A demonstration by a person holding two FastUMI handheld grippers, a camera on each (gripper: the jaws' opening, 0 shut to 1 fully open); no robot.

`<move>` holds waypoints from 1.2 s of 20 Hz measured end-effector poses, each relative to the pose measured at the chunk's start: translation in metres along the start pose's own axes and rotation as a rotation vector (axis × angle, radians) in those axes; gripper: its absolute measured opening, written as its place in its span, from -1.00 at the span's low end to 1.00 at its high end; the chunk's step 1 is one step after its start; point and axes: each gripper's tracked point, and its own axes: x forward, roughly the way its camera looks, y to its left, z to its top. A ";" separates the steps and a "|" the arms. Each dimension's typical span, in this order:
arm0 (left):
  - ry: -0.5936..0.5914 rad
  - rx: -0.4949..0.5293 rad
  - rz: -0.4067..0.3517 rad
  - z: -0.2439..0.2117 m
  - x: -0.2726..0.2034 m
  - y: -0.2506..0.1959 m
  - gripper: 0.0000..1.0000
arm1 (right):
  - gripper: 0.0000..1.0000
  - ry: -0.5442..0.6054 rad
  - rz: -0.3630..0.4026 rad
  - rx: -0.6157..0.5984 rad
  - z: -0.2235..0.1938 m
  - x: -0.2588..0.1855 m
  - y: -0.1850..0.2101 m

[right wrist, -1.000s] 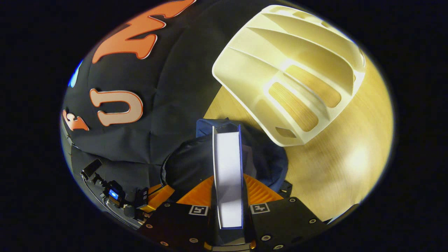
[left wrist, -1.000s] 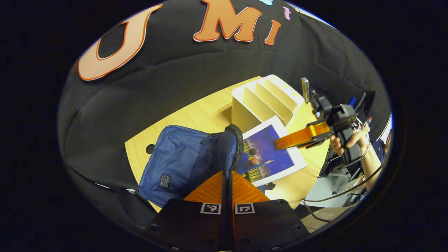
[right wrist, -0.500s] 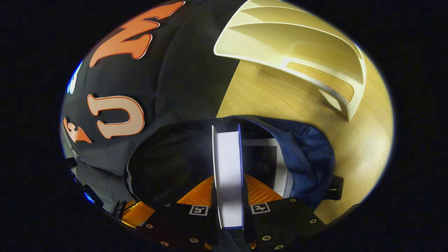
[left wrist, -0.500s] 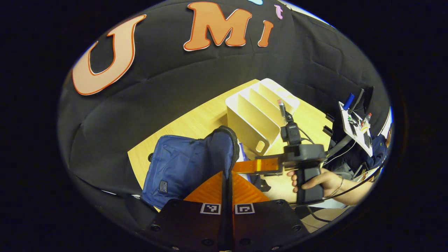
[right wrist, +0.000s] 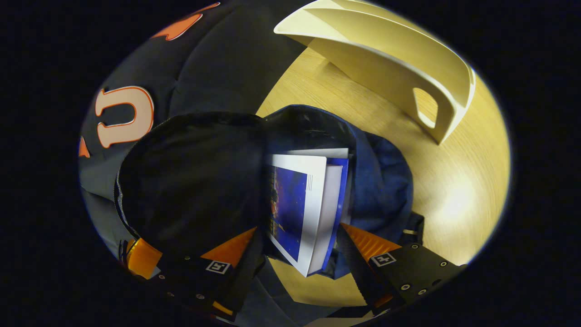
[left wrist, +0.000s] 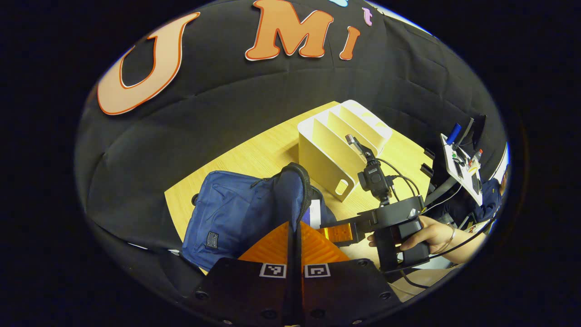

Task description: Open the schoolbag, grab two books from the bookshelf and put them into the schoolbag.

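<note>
The blue schoolbag (left wrist: 236, 213) lies on the wooden table (left wrist: 254, 154). My left gripper (left wrist: 295, 225) is shut on the edge of its raised flap, holding the mouth wide. In the right gripper view a blue-covered book (right wrist: 297, 204) leans tilted inside the bag's opening (right wrist: 376, 181), with a second book's white edge (right wrist: 317, 152) behind it. My right gripper (right wrist: 298, 227) stands open, its fingers spread to either side of the book without pressing it. In the left gripper view, the right gripper (left wrist: 336, 231) reaches into the bag mouth. The cream bookshelf (left wrist: 340, 145) has bare slots.
A person's hand (left wrist: 431, 234) holds the right gripper's handle near the table's right edge. A stand with a board of small parts (left wrist: 458, 159) sits beyond it. The bookshelf (right wrist: 386, 59) stands close behind the bag. A cable hole (left wrist: 195, 199) marks the table's left end.
The right gripper carried the book down into the bag's mouth, then opened; the book now leans loose inside. The left gripper kept hold of the flap.
</note>
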 end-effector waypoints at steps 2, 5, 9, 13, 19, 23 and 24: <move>-0.003 0.001 -0.008 -0.002 0.004 -0.001 -0.99 | 0.94 0.004 -0.033 -0.024 0.000 -0.007 -0.011; -0.002 0.000 -0.023 -0.006 0.008 -0.004 -0.99 | 0.95 0.008 -0.078 -0.058 0.002 -0.027 -0.027; 0.011 -0.071 -0.061 -0.017 0.022 -0.009 -0.94 | 0.95 0.014 -0.114 -0.096 -0.001 -0.059 -0.049; 0.043 -0.172 -0.090 -0.037 0.040 -0.019 0.42 | 0.95 0.026 -0.135 -0.119 0.003 -0.085 -0.070; 0.057 -0.204 0.003 -0.034 0.060 -0.043 1.00 | 0.94 0.049 -0.212 -0.167 0.032 -0.124 -0.121; 0.004 -0.241 0.100 -0.006 0.065 -0.069 0.96 | 0.95 0.066 -0.234 -0.241 0.066 -0.164 -0.146; -0.027 -0.258 0.126 0.006 0.065 -0.075 0.96 | 0.95 0.052 -0.236 -0.268 0.077 -0.175 -0.151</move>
